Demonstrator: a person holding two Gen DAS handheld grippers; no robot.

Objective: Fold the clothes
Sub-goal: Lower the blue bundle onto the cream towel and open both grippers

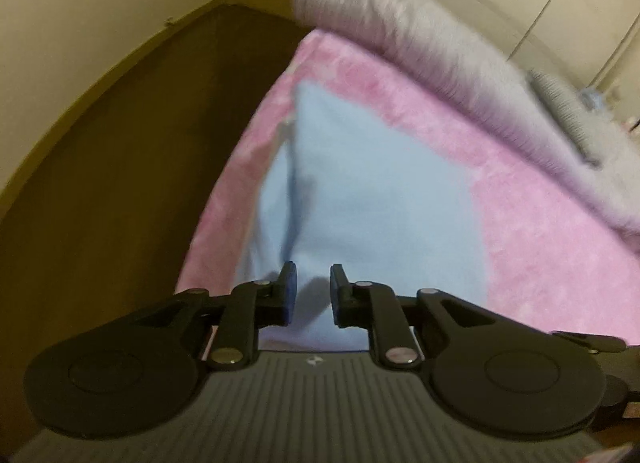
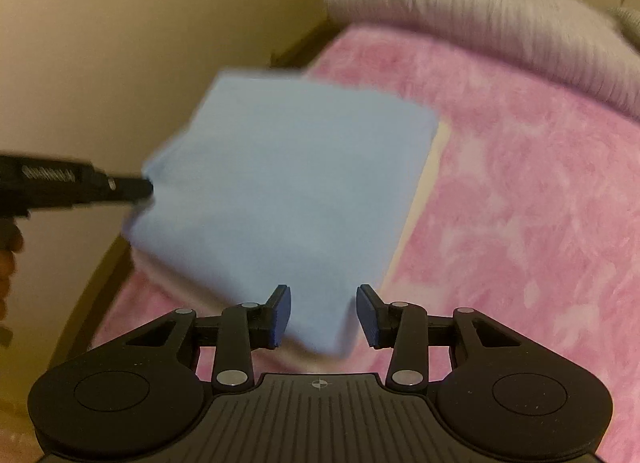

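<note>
A folded light blue cloth [image 2: 280,183] lies on the pink blanket [image 2: 520,223], with a cream layer [image 2: 434,159] showing under its right edge. My right gripper [image 2: 323,313] is open, and the cloth's near corner sits between and below its fingers. The left gripper [image 2: 132,187] comes in from the left, its tip at the cloth's left edge. In the left wrist view, my left gripper [image 1: 313,295] hovers over the blue cloth [image 1: 380,203] with a narrow gap between its pads and nothing gripped. The picture is blurred.
A rolled grey blanket [image 1: 420,47] lies along the far side of the pink blanket [image 1: 540,223]. Dark brown floor [image 1: 120,183] and a cream wall [image 2: 140,43] lie to the left of the bed edge. A hand [image 2: 8,259] shows at the far left.
</note>
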